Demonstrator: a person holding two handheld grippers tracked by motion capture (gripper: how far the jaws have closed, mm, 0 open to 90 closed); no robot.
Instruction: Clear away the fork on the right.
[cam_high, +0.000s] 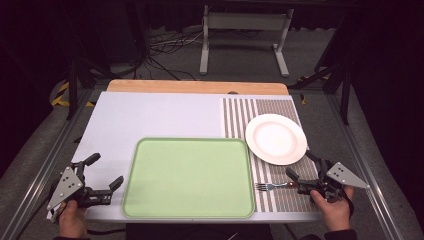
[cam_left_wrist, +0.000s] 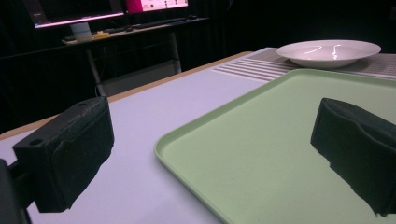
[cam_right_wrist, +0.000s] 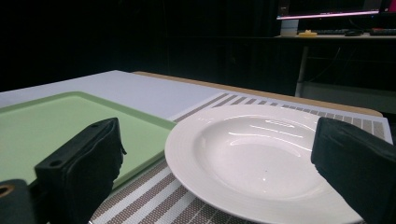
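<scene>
A green tray (cam_high: 189, 178) fills the lower middle of the high view, bare. Up and right of it, a white plate (cam_high: 276, 138) sits on a striped mat (cam_high: 280, 200). A fork (cam_high: 272, 186) lies lower right, just beside the right gripper (cam_high: 302, 164), whose jaws gape with nothing between them. The left gripper (cam_high: 104, 171), lower left, is likewise spread and unloaded. Nothing's begun, I'd say; likely the plate needs grasping by its rim.
</scene>
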